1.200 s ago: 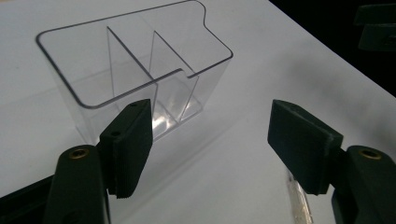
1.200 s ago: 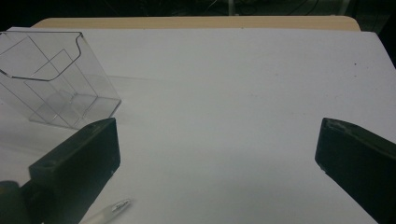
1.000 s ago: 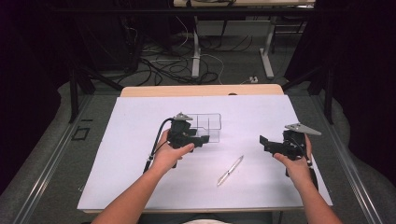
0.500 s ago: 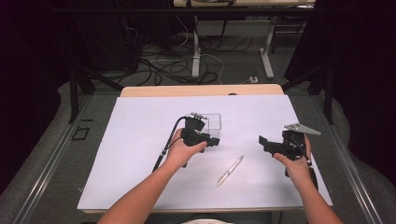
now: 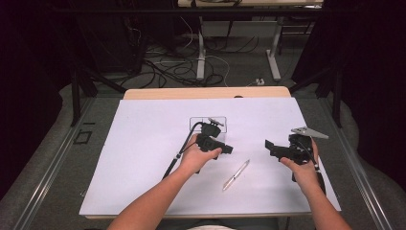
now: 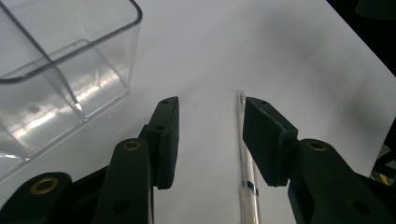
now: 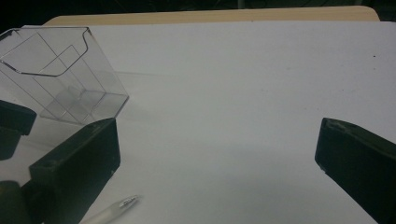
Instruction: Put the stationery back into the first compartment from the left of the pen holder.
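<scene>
The pen lies flat on the white sheet that covers the desk — a slim, pale stick with a translucent barrel, a thin dark band partway along it and a small clear tip; whether that end carries a cap is hard to tell in the dim light. Taking the clear plastic box as landmark, the pen rests well on the person's side of it and a little to the right, slanted so that its far end points up and to the right. The box itself is see-through, with rounded corners and inner dividers. The left gripper sits between box and pen, just in front of the box; its jaws have just been closing and now stand at a narrow gap, and in the left gripper view the pen runs along the inner face of the right-hand jaw — low on the sheet, not pinched by the pads. The right gripper hangs well to the right of the box, jaws spread wide around nothing, the pen's tip just by its left jaw.
</scene>
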### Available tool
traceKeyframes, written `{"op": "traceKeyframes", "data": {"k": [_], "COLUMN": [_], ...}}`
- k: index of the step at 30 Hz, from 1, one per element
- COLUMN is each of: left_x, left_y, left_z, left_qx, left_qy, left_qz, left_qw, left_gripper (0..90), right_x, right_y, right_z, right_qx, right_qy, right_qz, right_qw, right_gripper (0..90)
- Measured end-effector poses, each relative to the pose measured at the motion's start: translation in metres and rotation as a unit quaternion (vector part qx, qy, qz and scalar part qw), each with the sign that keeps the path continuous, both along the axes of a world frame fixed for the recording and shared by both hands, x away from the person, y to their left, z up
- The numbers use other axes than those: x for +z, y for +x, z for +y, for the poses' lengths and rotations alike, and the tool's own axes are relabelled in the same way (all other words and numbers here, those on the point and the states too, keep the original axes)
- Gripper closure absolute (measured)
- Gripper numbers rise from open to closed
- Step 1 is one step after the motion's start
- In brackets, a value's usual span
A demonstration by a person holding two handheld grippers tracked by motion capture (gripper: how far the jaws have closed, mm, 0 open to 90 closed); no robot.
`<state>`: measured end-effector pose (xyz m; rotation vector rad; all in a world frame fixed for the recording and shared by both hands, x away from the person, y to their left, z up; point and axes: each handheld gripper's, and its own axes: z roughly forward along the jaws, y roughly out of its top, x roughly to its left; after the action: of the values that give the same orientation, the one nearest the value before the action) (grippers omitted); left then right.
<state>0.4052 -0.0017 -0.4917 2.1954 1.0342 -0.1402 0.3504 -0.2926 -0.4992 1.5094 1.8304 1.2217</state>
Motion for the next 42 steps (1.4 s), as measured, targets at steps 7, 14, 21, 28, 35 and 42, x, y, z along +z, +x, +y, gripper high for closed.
{"op": "traceKeyframes", "data": {"k": [7, 14, 21, 28, 35, 42], "left_x": [-0.011, -0.021, -0.034, -0.041, -0.046, -0.048], "left_y": [0.000, -0.001, 0.001, -0.001, -0.005, -0.007], "left_z": [-0.014, -0.031, -0.042, -0.049, -0.059, -0.063], "left_qx": [-0.019, -0.025, -0.027, -0.038, -0.039, -0.043], "left_qy": [-0.001, 0.007, 0.013, 0.021, 0.030, 0.041], "left_qz": [0.022, 0.052, 0.073, 0.081, 0.084, 0.084], "left_qw": [0.9996, 0.9983, 0.9969, 0.9958, 0.9952, 0.9947], "left_gripper": [57.6, 61.3, 66.0, 68.1, 71.1, 74.0], "right_x": [0.000, 0.001, 0.000, 0.000, 0.000, 0.000], "right_y": [0.000, -0.001, 0.002, 0.003, 0.003, 0.002], "right_z": [0.000, 0.002, 0.004, 0.005, 0.004, 0.003], "right_qx": [-0.001, -0.005, 0.005, 0.007, 0.003, 0.006], "right_qy": [-0.001, -0.001, -0.004, -0.005, -0.003, -0.007], "right_qz": [0.000, -0.006, -0.001, -0.001, 0.001, -0.001], "right_qw": [1.0000, 1.0000, 1.0000, 1.0000, 1.0000, 1.0000], "right_gripper": [0.0, 0.0, 0.0, 0.0, 0.0, 0.0]}}
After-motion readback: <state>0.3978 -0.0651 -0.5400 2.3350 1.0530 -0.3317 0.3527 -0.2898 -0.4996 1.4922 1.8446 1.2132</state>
